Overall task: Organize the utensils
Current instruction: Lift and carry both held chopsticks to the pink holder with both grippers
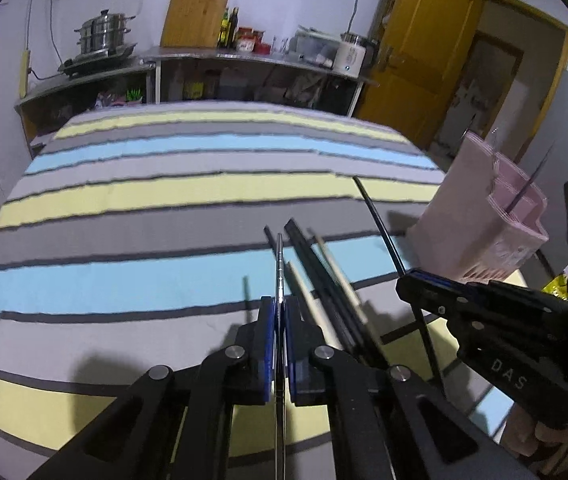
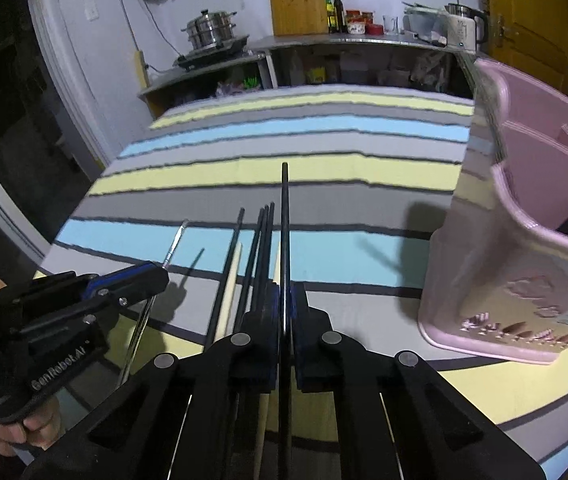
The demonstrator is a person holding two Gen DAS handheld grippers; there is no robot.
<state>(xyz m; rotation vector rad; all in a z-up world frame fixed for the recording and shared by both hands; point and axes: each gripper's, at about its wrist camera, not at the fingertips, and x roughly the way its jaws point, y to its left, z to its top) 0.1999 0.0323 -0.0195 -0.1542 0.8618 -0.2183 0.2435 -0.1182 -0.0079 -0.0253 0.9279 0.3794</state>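
Observation:
My left gripper (image 1: 280,304) is shut on a thin silver metal utensil (image 1: 279,256), whose handle sticks out forward above the striped tablecloth. My right gripper (image 2: 285,292) is shut on a single black chopstick (image 2: 284,208), also lifted off the cloth. Each gripper shows in the other's view: the right gripper (image 1: 404,280) with its black chopstick (image 1: 376,216), and the left gripper (image 2: 161,274) with the silver utensil (image 2: 173,246). Loose black chopsticks (image 2: 261,240) and a pale wooden chopstick (image 2: 231,284) lie on the cloth between the grippers. A pink utensil holder (image 2: 524,240) stands at the right.
The striped tablecloth (image 1: 163,200) covers the table. Thin utensils stand in the pink holder (image 1: 484,216). Behind the table a metal counter (image 1: 243,56) carries a steel pot, a wooden cutting board, bottles and a kettle. A yellow door (image 1: 424,52) is at the back right. A hand (image 2: 23,428) grips the left tool.

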